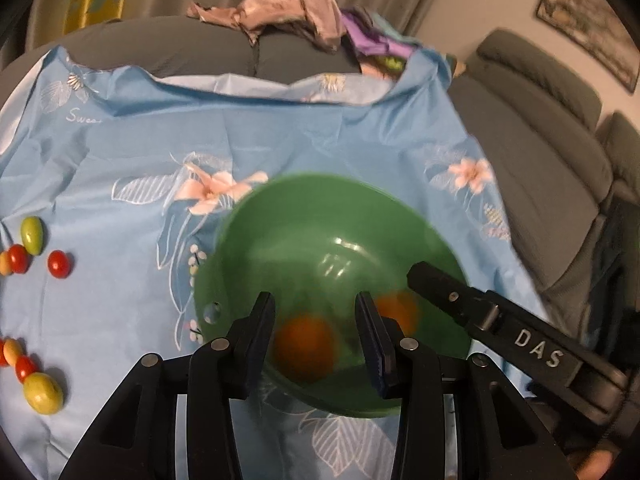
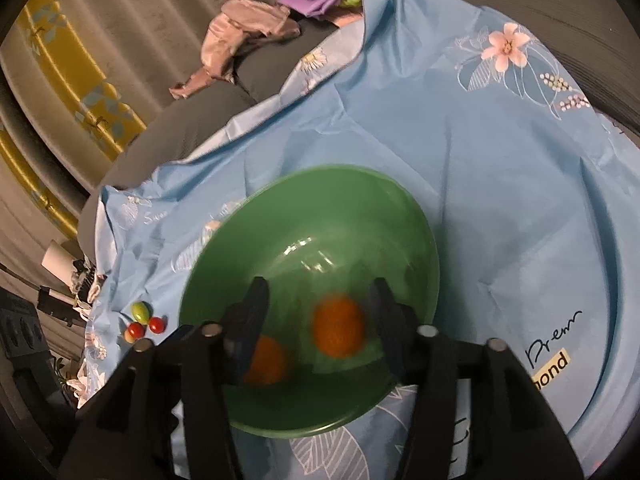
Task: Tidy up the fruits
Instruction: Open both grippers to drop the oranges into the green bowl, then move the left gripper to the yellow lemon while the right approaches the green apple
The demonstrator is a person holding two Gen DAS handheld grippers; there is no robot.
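Observation:
A green bowl [image 1: 304,216] sits on a blue floral cloth [image 1: 280,132] and holds two oranges [image 1: 304,346] [image 1: 396,310]. My left gripper [image 1: 316,340] is open and hangs over the bowl with one orange between its fingers, apart from them. In the right wrist view the same bowl [image 2: 320,200] holds the two oranges [image 2: 339,327] [image 2: 266,362]. My right gripper [image 2: 320,324] is open over the bowl, around one orange without gripping it. Its finger [image 1: 452,300] reaches in from the right in the left wrist view.
Small red tomatoes [image 1: 59,264] and green-yellow fruits [image 1: 32,235] [image 1: 43,393] lie loose on the cloth at the left; they also show in the right wrist view [image 2: 140,312]. Crumpled clothes [image 1: 288,8] lie on the grey sofa [image 1: 532,168] behind the cloth.

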